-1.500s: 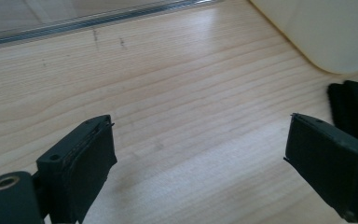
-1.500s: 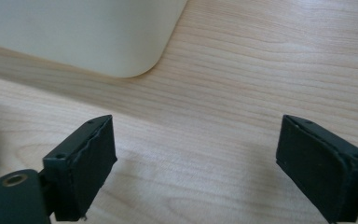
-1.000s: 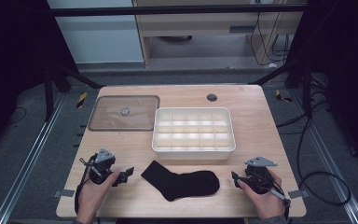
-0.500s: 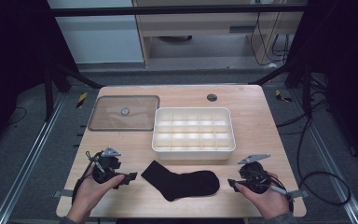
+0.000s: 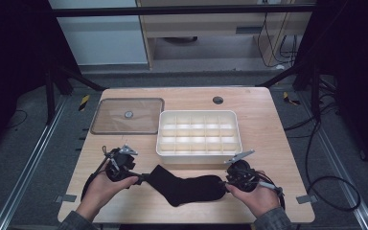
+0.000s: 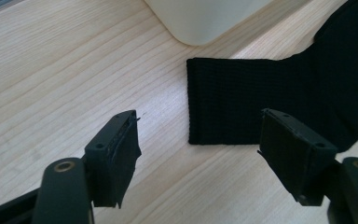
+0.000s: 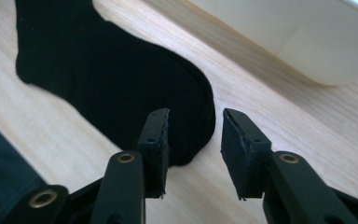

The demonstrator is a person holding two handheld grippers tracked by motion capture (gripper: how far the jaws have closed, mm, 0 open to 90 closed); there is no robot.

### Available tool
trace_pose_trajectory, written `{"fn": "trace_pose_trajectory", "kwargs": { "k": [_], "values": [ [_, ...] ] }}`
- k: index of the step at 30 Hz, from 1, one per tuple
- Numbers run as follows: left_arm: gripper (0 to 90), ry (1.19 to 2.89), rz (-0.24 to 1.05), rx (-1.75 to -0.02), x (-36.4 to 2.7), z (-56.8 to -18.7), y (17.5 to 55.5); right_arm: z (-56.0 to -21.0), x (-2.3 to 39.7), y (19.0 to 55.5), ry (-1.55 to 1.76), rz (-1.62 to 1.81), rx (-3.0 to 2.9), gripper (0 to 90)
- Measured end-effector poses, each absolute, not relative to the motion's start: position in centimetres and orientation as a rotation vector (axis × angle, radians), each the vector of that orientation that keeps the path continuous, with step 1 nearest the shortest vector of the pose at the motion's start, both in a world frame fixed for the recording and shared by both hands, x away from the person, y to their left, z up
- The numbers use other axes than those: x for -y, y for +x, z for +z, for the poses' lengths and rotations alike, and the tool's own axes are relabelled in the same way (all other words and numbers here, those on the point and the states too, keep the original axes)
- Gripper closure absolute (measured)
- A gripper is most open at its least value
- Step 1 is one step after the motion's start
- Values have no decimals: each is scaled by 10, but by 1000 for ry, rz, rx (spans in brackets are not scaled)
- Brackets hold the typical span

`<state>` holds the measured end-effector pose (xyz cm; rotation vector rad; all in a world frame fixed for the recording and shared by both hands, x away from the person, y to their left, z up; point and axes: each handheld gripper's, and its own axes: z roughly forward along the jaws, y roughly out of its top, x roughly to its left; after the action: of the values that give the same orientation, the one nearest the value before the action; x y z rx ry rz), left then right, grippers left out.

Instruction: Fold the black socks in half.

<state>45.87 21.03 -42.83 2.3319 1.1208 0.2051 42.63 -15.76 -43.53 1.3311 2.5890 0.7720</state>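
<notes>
A black sock lies flat on the near part of the wooden tabletop, just near of the white compartment organizer box, its cuff end to the left and its toe to the right. The left gripper sits at the cuff with its jaws spread wide, one over bare wood and one over the cuff's corner, holding nothing. The right gripper is at the toe (the rounded end), jaws partly open with the toe's edge lying between them, not clamped. Far left of the box lies a clear flat lid with a small round knob.
</notes>
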Motion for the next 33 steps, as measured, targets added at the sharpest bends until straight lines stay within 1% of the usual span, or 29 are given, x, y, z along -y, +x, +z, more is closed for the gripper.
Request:
{"fn": "trace_pose_trajectory", "kwargs": {
  "k": [4,9,13,18,19,20,21,23,24,25,27,29,30,31,33],
  "values": [
    [289,2361,194,-1119,-202,-436,465,-444,158,435,1366,766,-2584,619],
    [298,2381,203,-1108,-197,-439,467,-458,154,440,1429,759,-2594,561],
    [297,2379,205,-1117,-197,-441,467,-461,150,442,1433,742,-2604,543],
    [302,2385,196,-1128,-199,-445,469,-464,149,445,1432,730,-2614,556],
    [310,2383,193,-1130,-199,-446,469,-465,148,445,1425,716,-2627,597],
    [312,2383,193,-1130,-199,-446,469,-465,148,445,1425,716,-2627,597],
    [316,2387,186,-1128,-198,-447,469,-467,147,444,1421,704,-2640,628],
    [322,2392,181,-1126,-197,-447,470,-468,146,443,1422,699,-2642,644],
    [324,2400,172,-1125,-196,-448,470,-468,146,443,1413,697,-2648,670],
    [333,2405,168,-1124,-194,-448,471,-469,145,443,1404,698,-2658,728],
    [357,2429,172,-1116,-191,-449,472,-468,143,441,1375,690,-2676,811],
    [387,2449,177,-1115,-188,-449,473,-467,142,439,1358,683,-2681,831],
    [387,2455,172,-1114,-187,-450,474,-467,142,439,1358,683,-2681,831],
    [410,2469,163,-1118,-186,-451,476,-465,143,438,1355,689,-2684,837],
    [418,2477,160,-1121,-185,-452,477,-464,143,437,1349,696,-2683,837]
  ]
}}
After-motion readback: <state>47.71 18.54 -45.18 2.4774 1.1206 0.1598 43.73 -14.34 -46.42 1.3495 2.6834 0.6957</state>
